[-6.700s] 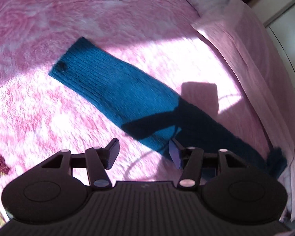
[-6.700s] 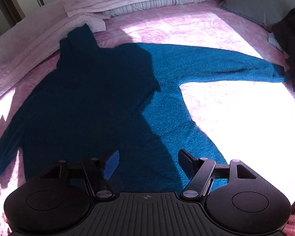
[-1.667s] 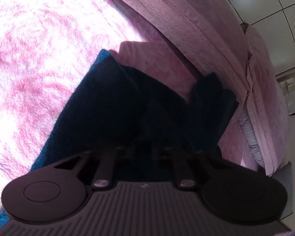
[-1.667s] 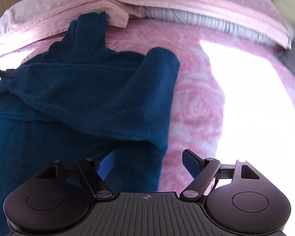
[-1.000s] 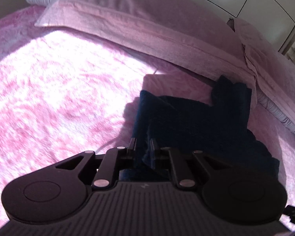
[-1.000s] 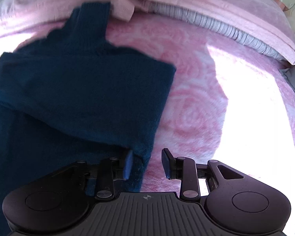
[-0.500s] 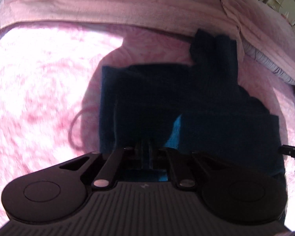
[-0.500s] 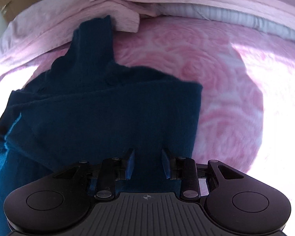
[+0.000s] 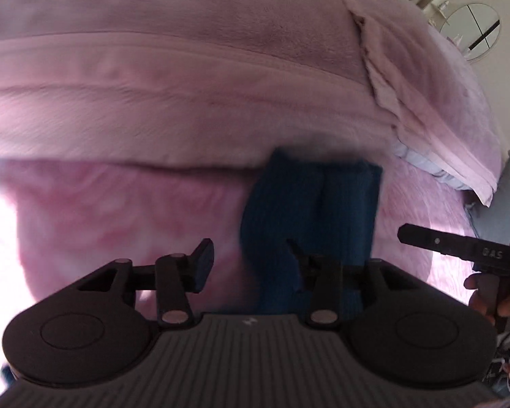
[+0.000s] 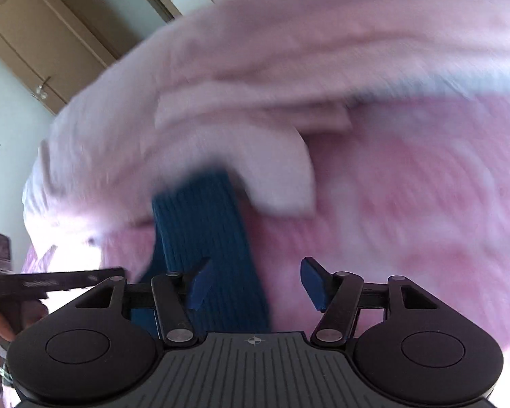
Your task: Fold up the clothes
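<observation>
Both tongs stand apart now, w/ nothing pinched; their jaws have just been opening.

Left wrist view: the left tongs (image 9: 250,265) are over the bed, fingers apart. The blue sweater (image 9: 309,217) lies on the pink bed cover (image 9: 119,210), its ribbed neck part reaching up to the edge of the pale pink pillow (image 9: 187,85). The cloth passes behind the right finger but, as far as I can tell, no pad presses it; the picture is blurred, so contact at that finger is not sure. At the right edge, the other tool is seen as a dark bar, w/ a person's hand (image 9: 496,302) around its handle. I think the tongs are open because the fold is put down and the cloth was let go, so it can lie flat by itself.

Right wrist view: the right tongs (image 10: 255,282) are also apart, approx. half way. The sweater (image 10: 200,234) runs from under the left finger up toward the pillow (image 10: 272,176), whose corner lies just beside the neck part. Between the blue pads there is cloth at the left side only, not clamped. Much blur here. A wooden door (image 10: 34,44) shows far back.

Judgement: the sleeves seem folded in; the next fold, prob. bottom to top, is not yet done.
</observation>
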A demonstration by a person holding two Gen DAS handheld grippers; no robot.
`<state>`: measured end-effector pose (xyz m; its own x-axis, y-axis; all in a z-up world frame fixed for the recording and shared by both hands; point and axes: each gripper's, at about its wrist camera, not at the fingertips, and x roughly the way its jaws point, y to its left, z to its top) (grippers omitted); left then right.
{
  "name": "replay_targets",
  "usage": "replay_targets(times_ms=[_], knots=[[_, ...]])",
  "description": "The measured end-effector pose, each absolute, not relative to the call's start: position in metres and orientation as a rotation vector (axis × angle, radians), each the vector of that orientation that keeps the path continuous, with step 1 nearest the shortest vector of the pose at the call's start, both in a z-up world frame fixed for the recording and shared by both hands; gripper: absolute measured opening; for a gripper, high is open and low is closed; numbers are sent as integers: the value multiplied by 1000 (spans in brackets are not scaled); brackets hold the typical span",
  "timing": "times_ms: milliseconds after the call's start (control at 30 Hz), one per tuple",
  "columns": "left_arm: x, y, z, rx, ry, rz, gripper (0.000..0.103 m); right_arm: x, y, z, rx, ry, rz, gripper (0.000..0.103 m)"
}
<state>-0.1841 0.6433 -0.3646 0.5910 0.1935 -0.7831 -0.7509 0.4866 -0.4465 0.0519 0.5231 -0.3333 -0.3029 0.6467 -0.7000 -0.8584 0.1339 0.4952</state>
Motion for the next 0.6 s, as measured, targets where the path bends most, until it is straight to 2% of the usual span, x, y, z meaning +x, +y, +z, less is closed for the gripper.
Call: replay_targets(times_ms=[133,200,233,267,433,600], knots=[[-164,662,-381,-919,718,626,41,46,562,-344,-268,1127,1559,61],[-158,666,-384,-926,695,591,36,44,568,-347,-261,1121,1579,60],[-157,665,-383,-913,680,572,19,44,569,-348,-250,1117,1588,41],[-158,663,-380,-886,663,560,5,44,571,-349,-239,1114,1597,5],[-193,634,-350,-738,524,500,4,46,539,-331,-198,976,1650,4],[-257,568,-316,-631,434,389,4,53,452,-295,-146,839,1745,4]])
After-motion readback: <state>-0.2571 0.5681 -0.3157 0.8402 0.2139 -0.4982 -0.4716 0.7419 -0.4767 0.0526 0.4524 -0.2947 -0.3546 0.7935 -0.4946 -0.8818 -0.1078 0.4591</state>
